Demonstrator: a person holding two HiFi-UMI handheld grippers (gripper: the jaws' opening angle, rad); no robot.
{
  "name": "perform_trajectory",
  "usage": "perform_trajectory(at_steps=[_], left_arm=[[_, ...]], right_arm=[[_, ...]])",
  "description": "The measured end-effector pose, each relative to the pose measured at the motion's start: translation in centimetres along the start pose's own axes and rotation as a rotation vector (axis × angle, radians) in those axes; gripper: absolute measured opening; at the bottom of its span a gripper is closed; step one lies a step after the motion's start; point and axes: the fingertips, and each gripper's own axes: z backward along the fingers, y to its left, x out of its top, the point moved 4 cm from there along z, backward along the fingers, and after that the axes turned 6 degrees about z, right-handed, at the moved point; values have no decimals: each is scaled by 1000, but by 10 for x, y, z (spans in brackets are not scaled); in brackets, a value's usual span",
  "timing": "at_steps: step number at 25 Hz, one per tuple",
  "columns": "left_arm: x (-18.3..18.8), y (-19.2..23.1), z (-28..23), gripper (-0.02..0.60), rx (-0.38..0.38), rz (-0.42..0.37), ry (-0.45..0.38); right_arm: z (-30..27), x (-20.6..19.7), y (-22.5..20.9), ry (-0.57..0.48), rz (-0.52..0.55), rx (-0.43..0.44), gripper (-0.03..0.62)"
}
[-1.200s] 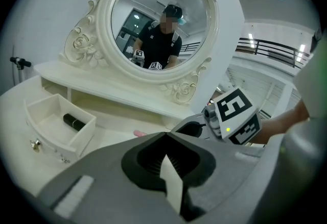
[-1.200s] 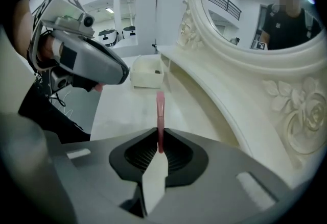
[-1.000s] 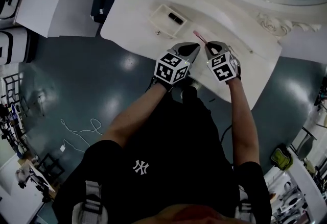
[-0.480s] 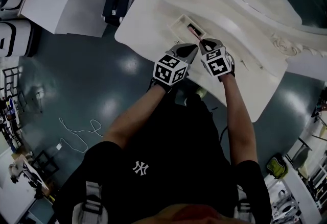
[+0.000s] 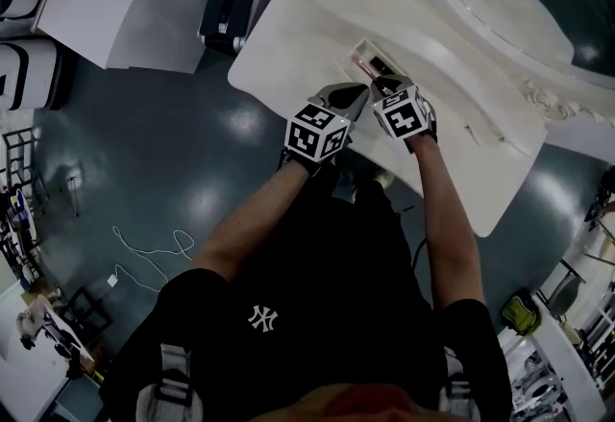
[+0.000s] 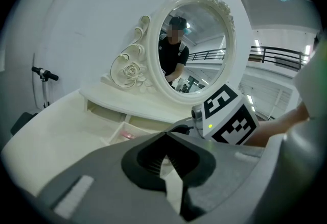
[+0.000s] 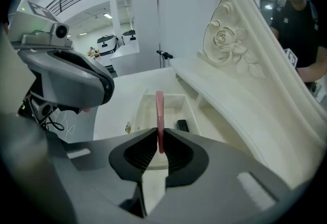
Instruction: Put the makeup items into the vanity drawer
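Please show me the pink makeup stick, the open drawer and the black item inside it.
pink makeup stick (image 7: 160,116), right gripper view, middle of its shaft.
open drawer (image 7: 140,110), right gripper view, left wall.
black item (image 7: 182,125), right gripper view, top face.

A white interlocked NY logo sits on the black shirt.

A white vanity table stands on a glossy dark teal floor that shows pale glints of light. The table's oval mirror, framed in carved scrolls, backs onto a plain white wall. A dark case stands just beside the table's end. A white cable lies on the floor, well apart from the table.
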Motion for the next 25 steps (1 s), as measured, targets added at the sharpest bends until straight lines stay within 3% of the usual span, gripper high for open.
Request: perform_trajectory(at_steps=[8, 18, 25], left_arm=[[1, 6, 0, 0, -21, 0, 10], [-6, -29, -20, 0, -78, -30, 37], [-16, -68, -37, 0, -121, -61, 60]], right_arm=[[-4, -4, 4, 35, -23, 11, 114], [40, -22, -5, -40, -69, -72, 29], [75, -53, -11, -67, -102, -106, 23]])
